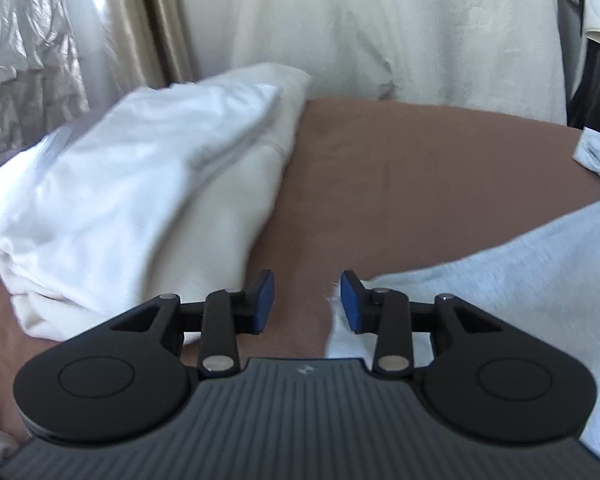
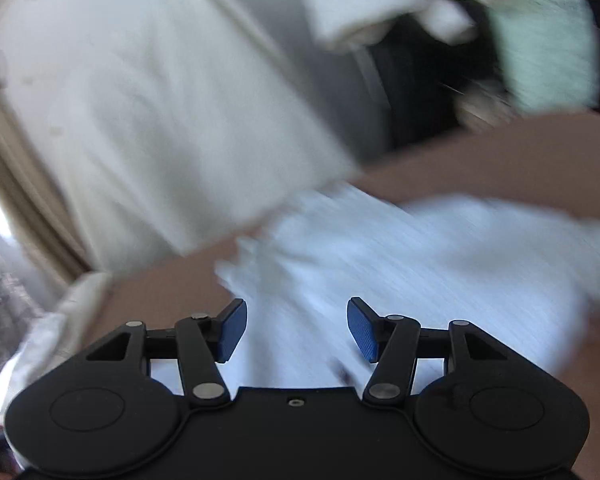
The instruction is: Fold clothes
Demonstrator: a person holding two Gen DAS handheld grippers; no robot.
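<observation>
Both claws, left (image 1: 307, 300) and right (image 2: 296, 328), gape empty over pale-blue garment (image 1: 500, 280); white folded pile (image 1: 140, 184) beside it could get knocked loose.

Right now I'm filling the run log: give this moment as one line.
left tool open, empty | right tool open over light blue garment | folded white stack on brown surface

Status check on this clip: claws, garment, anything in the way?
Left claw open, empty. Right claw open over pale blue garment, unfolded on brown surface. Folded white cloth pile lies left, clear.
</observation>
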